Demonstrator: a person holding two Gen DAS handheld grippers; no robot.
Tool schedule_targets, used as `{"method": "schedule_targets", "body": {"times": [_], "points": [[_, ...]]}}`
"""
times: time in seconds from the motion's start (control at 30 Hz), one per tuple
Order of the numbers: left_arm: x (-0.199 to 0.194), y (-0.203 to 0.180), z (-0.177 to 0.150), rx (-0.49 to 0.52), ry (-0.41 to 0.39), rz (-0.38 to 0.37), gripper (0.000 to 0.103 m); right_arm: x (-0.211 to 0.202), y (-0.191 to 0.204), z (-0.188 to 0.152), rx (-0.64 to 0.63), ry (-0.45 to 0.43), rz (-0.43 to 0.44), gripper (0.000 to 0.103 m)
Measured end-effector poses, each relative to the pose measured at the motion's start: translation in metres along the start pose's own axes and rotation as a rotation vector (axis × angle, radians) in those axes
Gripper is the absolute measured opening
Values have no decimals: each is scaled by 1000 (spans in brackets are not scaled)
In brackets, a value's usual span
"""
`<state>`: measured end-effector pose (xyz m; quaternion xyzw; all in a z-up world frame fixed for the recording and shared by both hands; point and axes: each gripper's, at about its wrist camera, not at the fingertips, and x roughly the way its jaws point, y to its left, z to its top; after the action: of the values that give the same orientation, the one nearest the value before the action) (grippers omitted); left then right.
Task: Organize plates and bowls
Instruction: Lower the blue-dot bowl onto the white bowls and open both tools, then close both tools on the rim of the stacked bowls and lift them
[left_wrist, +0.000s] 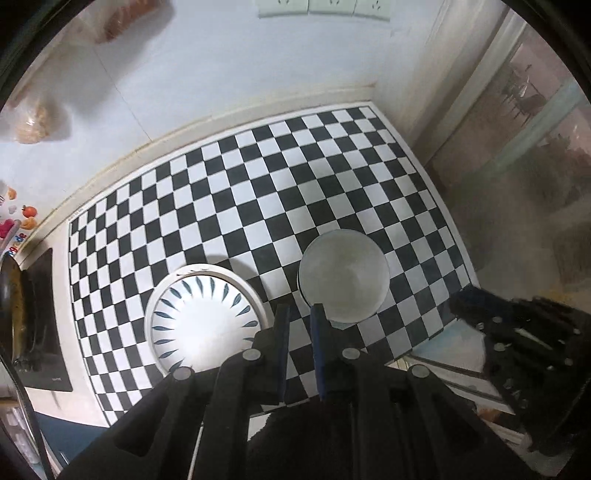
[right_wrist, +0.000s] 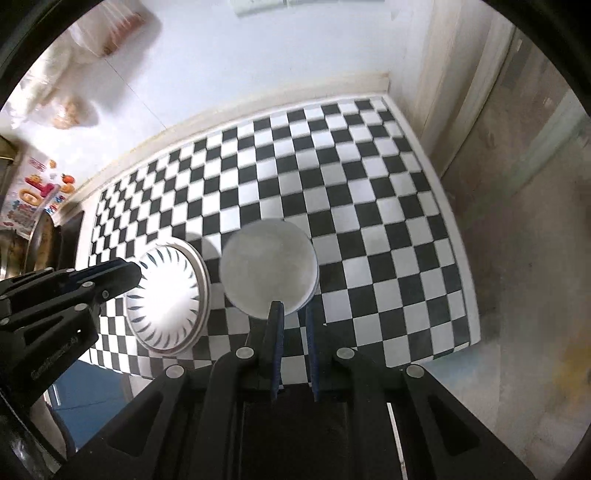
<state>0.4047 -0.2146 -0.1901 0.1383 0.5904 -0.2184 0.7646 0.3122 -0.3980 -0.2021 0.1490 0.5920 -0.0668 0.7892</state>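
Two pieces of crockery side by side on the checkered mat

A white bowl with dark leaf-shaped strokes (left_wrist: 205, 321) sits nested in a pale plate (left_wrist: 255, 291) (only its rim shows); just beside it, apart, a plain white bowl (left_wrist: 343, 275) stands upright and empty.

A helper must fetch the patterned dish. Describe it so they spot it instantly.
Find the checkered mat on the counter. Two round dishes sit at its near edge; take the left one, the leaf-patterned bowl. The plain white bowl beside it has no dark leaf marks.
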Motion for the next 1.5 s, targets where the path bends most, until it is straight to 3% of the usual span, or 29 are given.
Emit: {"method": "schedule_targets", "body": {"times": [0.4,0.77,0.9,0.93,0.97,1.03,1.13,1.23,1.43,1.5], "points": [[-60,-1,-24,8,-103,-4,10,-78,10,-18,-21,-108,-8,13],[-66,-2,-32,6,-115,-21,11,-91,13,-20,-14,-134,-12,13],[-55,2,-29,-15,-103,-25,19,-78,6,-14,11,-106,-4,15],[-49,3,-28,-23,-100,-16,20,-74,3,-13,23,-98,9,24],[-44,4,-27,-30,-94,-17,20,-69,0,-11,36,-92,24,43],[-30,8,-23,-50,-72,-22,20,-60,-5,-9,50,-81,36,67],[-6,15,-17,-71,-14,-42,26,-44,-10,-4,57,-75,29,72],[21,22,-10,-100,45,-92,26,-21,-17,2,69,-55,43,96],[81,43,13,-204,153,-196,26,37,-32,11,92,13,33,96],[104,47,21,-229,203,-263,26,63,-40,14,106,46,36,96]]}}
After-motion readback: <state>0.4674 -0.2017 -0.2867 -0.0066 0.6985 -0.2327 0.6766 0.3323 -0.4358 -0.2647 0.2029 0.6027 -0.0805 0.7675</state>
